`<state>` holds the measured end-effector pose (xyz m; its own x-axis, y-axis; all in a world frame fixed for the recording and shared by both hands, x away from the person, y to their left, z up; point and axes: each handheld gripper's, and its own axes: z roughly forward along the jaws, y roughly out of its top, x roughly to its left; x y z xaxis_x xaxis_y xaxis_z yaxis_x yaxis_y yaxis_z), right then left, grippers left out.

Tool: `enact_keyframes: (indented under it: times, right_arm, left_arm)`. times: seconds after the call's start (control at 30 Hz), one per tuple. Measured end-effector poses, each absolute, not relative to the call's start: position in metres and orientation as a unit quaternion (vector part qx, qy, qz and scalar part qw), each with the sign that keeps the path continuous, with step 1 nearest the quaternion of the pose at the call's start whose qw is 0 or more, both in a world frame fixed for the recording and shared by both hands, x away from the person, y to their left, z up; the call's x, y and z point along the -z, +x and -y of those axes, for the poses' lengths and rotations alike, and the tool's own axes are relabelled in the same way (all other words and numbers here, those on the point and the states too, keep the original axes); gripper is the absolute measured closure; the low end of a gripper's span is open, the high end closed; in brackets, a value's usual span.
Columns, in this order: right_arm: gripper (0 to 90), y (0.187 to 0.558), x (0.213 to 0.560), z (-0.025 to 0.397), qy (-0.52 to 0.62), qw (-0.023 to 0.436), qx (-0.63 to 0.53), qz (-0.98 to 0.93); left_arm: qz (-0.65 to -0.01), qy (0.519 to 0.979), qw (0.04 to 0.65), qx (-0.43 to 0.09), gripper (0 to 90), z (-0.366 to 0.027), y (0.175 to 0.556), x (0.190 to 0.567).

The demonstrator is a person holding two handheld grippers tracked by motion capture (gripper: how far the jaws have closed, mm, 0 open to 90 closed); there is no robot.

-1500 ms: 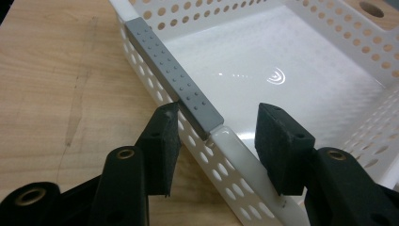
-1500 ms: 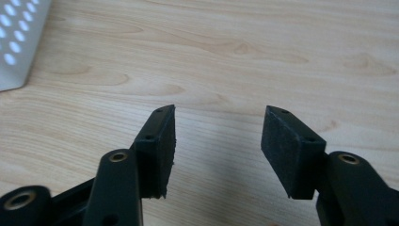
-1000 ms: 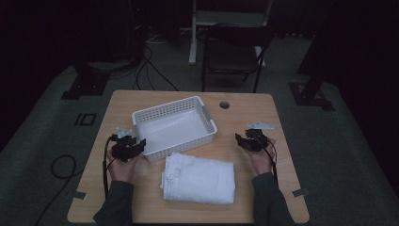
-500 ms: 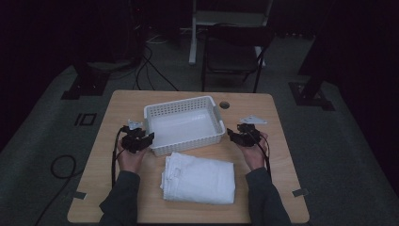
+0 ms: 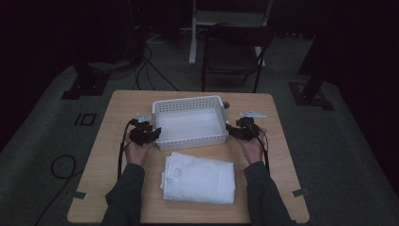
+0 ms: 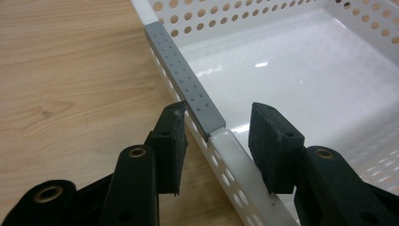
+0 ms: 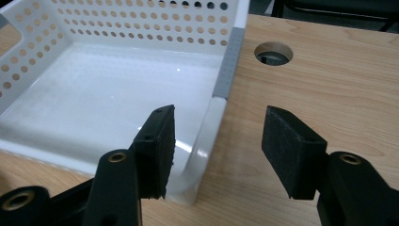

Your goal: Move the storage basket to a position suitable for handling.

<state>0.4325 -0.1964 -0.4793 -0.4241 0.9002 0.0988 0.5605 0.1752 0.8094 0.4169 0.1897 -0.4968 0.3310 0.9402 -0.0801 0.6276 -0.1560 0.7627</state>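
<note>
An empty white perforated basket [image 5: 221,107] sits at the middle of the wooden table. My left gripper [image 5: 154,133] is open at its left side; in the left gripper view [image 6: 216,141] the two jaws straddle the rim [image 6: 235,162], just below a grey grip strip [image 6: 186,82]. My right gripper [image 5: 230,129] is open at the basket's right side, and the right gripper view [image 7: 216,146] has one jaw inside the basket and the other outside over the table, with the rim [image 7: 207,136] between them. A folded white towel [image 5: 198,177] lies in front of the basket.
A round hole [image 7: 274,52] in the tabletop lies just right of the basket's far corner. A chair [image 5: 234,52] stands behind the table, with cables and stand bases on the dark floor. Bare wood [image 5: 122,106] lies left of the basket.
Both grippers have moved inward from the table's sides to the basket's left and right rims. The basket now sits squarer to the table than a second ago.
</note>
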Motion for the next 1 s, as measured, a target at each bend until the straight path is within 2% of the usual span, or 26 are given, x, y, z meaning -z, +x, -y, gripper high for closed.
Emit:
enact_keyframes:
  times: [0.33,0.53,0.77,1.0]
  right_arm:
    - [47.6,0.443,0.489,0.201,0.508,0.191,-0.382,-0.748]
    - [55.9,0.435,0.495,0.207,0.510,0.182,-0.377,-0.751]
    - [61.1,0.427,0.499,0.209,0.506,0.173,-0.386,-0.751]
    - [61.1,0.418,0.499,0.211,0.504,0.183,-0.381,-0.753]
  left_arm:
    - [-0.526,0.743,0.357,-0.210,56.8,-0.172,0.430,0.499]
    - [-0.522,0.747,0.355,-0.208,56.9,-0.166,0.431,0.501]
    - [-0.518,0.750,0.357,-0.204,58.9,-0.162,0.430,0.503]
    - [-0.518,0.748,0.363,-0.200,59.3,-0.160,0.424,0.504]
